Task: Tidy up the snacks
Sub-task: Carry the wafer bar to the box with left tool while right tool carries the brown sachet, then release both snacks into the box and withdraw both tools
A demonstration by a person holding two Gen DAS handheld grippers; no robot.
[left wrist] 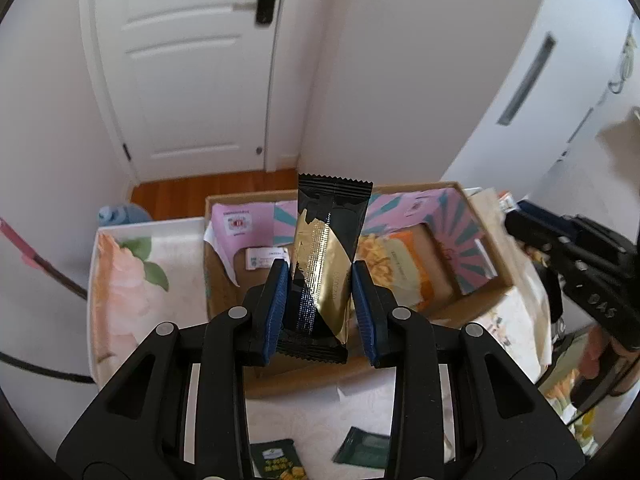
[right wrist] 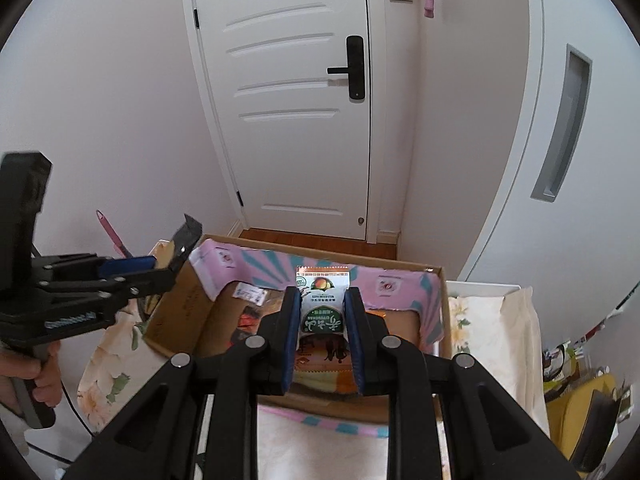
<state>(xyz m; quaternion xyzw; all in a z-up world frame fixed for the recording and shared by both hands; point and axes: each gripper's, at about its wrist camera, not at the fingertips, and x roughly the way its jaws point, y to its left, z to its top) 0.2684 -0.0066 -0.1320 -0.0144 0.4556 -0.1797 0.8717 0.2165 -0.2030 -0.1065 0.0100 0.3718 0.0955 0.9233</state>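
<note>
The left gripper (left wrist: 320, 304) clamps a black-and-gold packet (left wrist: 326, 256) upright above the cardboard box (left wrist: 486, 216); the right gripper (right wrist: 322, 332) clamps a white-and-green packet (right wrist: 322, 300) over it. Both thin wrappers may slip or miss the box on early release

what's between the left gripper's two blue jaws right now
A black-and-gold snack packet, standing upright and pinched between the left gripper's jaws, above the open cardboard box. The left wrist view shows it.
</note>
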